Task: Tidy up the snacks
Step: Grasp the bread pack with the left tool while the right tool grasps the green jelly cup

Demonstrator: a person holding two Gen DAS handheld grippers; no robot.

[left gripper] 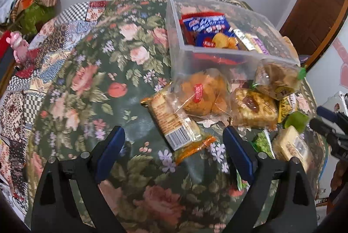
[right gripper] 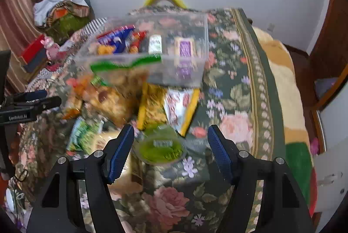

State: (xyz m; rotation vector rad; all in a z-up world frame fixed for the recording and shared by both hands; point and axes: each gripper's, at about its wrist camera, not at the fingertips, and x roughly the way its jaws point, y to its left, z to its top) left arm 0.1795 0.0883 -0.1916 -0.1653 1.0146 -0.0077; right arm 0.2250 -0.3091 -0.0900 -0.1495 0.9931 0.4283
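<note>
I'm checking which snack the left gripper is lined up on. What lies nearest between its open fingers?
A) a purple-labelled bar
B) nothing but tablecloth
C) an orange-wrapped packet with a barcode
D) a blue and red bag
C: in the left wrist view the orange-wrapped packet, barcode end toward the camera, lies on the floral cloth just ahead of the open left gripper, while the blue and red bag sits in the clear bin.

The left gripper (left gripper: 174, 134) fills the lower part of its own view, its two blue-padded fingers (left gripper: 113, 143) spread wide with nothing between them. The right gripper (right gripper: 170, 132) sits likewise at the bottom of its frame, jaws wide apart and empty. Each gripper also shows at the other view's side edge.
</note>
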